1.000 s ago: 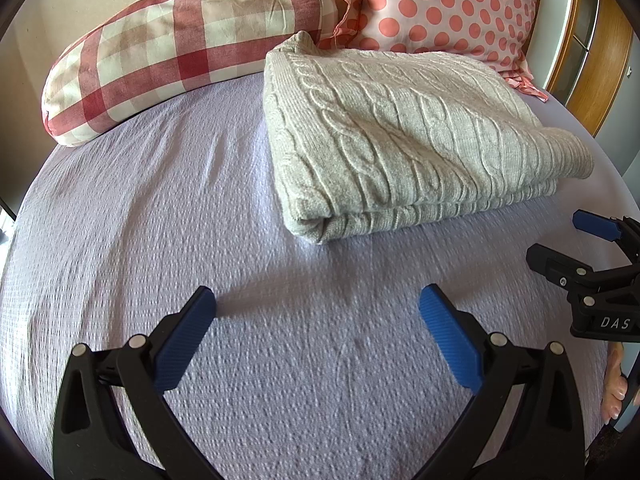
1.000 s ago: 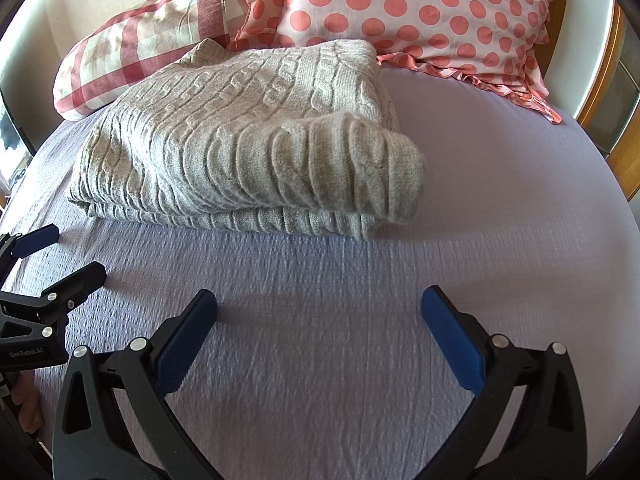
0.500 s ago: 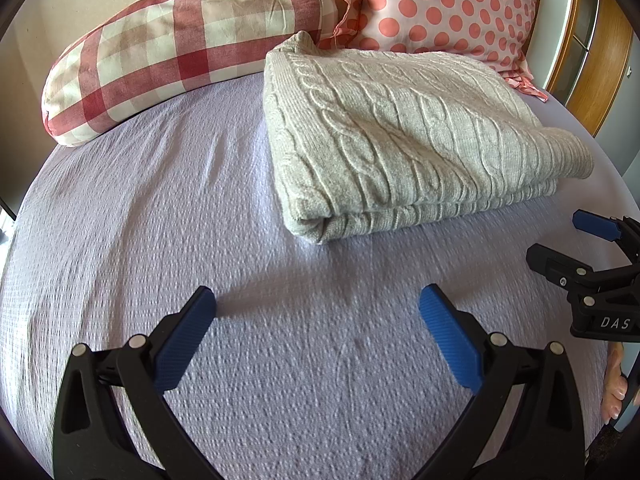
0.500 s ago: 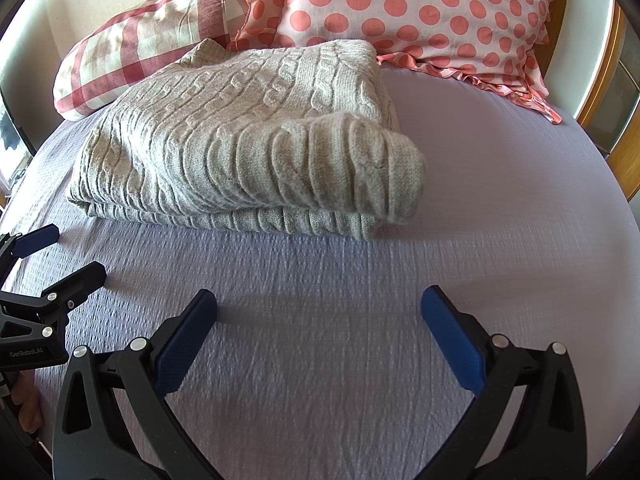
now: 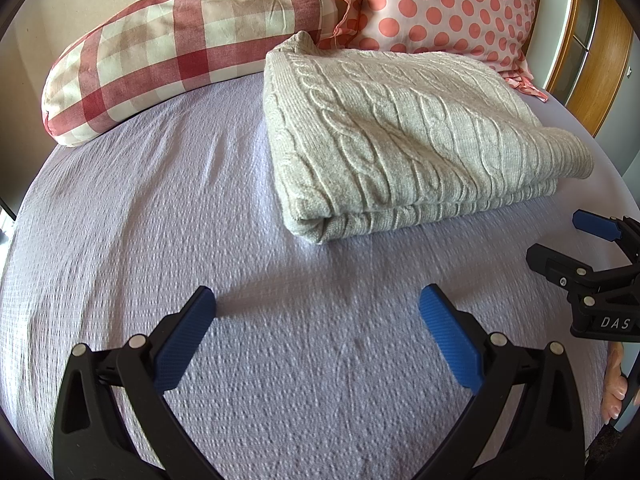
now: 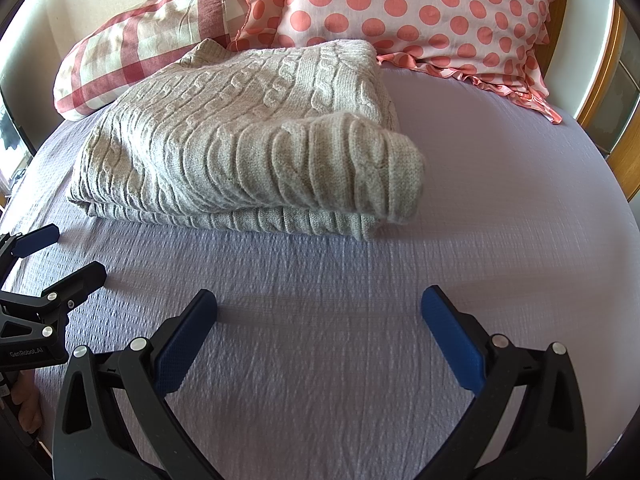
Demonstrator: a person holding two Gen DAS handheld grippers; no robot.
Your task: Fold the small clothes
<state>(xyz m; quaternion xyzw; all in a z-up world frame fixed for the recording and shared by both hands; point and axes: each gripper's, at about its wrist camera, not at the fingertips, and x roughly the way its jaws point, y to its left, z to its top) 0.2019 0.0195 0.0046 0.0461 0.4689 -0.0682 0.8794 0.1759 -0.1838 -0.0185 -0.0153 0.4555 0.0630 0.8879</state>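
Note:
A grey cable-knit sweater [image 5: 400, 136] lies folded in a thick rectangle on the lilac bedsheet [image 5: 160, 220]; it also shows in the right wrist view [image 6: 248, 140]. My left gripper [image 5: 318, 312] is open and empty, hovering over the sheet short of the sweater's near left corner. My right gripper [image 6: 320, 312] is open and empty, short of the sweater's near right end. The right gripper shows at the right edge of the left wrist view [image 5: 576, 244], and the left gripper at the left edge of the right wrist view [image 6: 56, 252]. Neither touches the sweater.
A red-and-cream checked pillow [image 5: 180, 48] and a pink polka-dot pillow [image 5: 440, 4] lie against the headboard behind the sweater. A wooden bed frame [image 5: 600, 60] runs along the right. Bare sheet [image 6: 500, 200] lies right of the sweater.

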